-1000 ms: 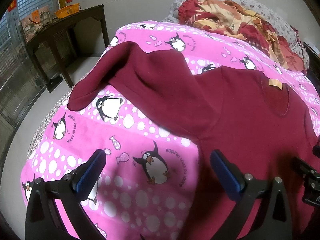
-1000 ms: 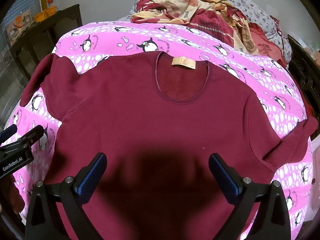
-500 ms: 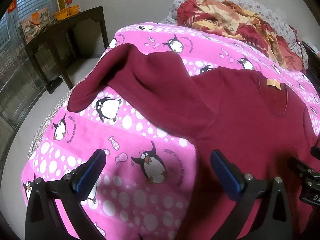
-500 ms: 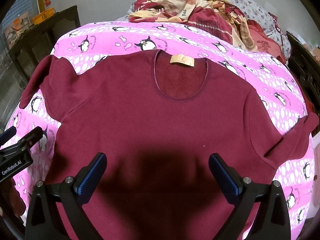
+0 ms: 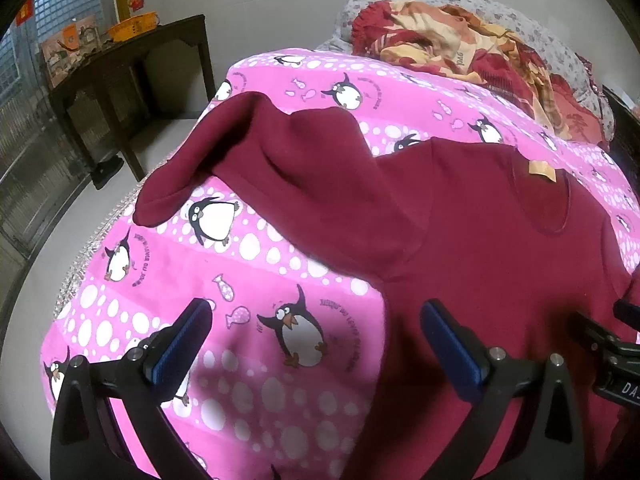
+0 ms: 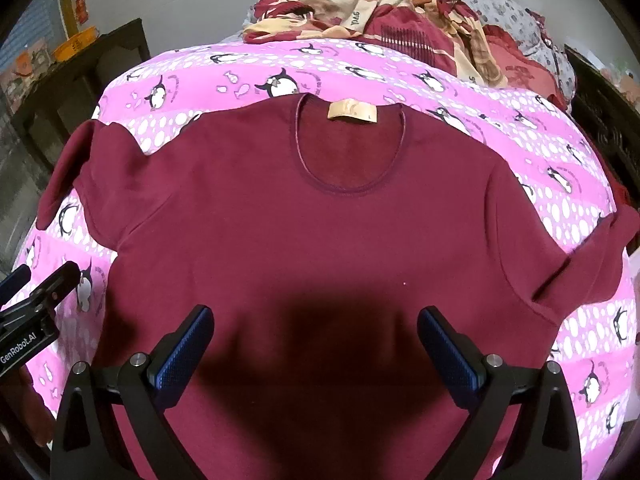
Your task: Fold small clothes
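A maroon short-sleeved shirt [image 6: 320, 240] lies spread flat, neck far from me, on a pink penguin-print bedsheet [image 6: 560, 184]; a tan label [image 6: 352, 113] sits inside its collar. Its left sleeve [image 5: 248, 160] is rumpled and droops over the bed's left edge. My left gripper [image 5: 316, 344] is open and empty above the sheet, beside the shirt's left side seam. My right gripper [image 6: 316, 348] is open and empty above the shirt's lower middle. Each gripper shows at the edge of the other's view.
A heap of red and cream clothes [image 6: 380, 12] lies at the bed's far end on a grey floral cover. A dark wooden table [image 5: 132, 64] with an orange basket stands to the left. The floor [image 5: 60, 216] lies past the bed's left edge.
Both grippers have drifted slightly; the shirt sits a little lower and nearer in the views. Jaws stay open. The shirt has not moved.
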Demonstrator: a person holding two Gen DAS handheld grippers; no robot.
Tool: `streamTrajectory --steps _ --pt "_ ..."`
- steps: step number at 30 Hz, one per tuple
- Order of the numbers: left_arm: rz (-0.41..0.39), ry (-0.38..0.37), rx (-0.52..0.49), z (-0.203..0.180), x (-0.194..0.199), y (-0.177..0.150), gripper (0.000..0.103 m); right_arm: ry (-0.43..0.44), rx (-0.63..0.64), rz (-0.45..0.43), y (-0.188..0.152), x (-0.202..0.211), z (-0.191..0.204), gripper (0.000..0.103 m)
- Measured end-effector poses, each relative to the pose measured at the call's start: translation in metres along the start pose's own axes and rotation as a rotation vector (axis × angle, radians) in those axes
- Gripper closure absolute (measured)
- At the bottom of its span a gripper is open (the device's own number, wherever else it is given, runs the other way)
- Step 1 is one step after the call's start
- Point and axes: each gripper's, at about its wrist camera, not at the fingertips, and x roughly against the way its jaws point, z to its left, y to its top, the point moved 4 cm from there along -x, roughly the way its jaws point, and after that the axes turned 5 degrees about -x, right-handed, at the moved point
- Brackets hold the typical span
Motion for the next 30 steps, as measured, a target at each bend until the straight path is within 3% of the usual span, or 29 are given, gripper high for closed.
streamTrajectory --steps 8,14,25,30 --pt "0.001 0.013 -0.006 0.014 -0.005 0.003 0.000 -0.002 0.014 0.013 -0.001 -0.005 0.004 0.000" --pt "-0.033 0.072 0.024 0.061 -0.009 0.017 0.000 0.009 0.018 0.023 0.000 -0.008 0.005 0.000" --pt "0.048 0.259 0.085 0.166 -0.085 0.053 0.000 0.031 0.057 0.058 0.000 -0.018 0.018 0.000" --pt "0.058 0.231 0.116 0.182 -0.107 0.065 0.003 0.045 0.067 0.090 0.002 -0.027 0.023 0.000"
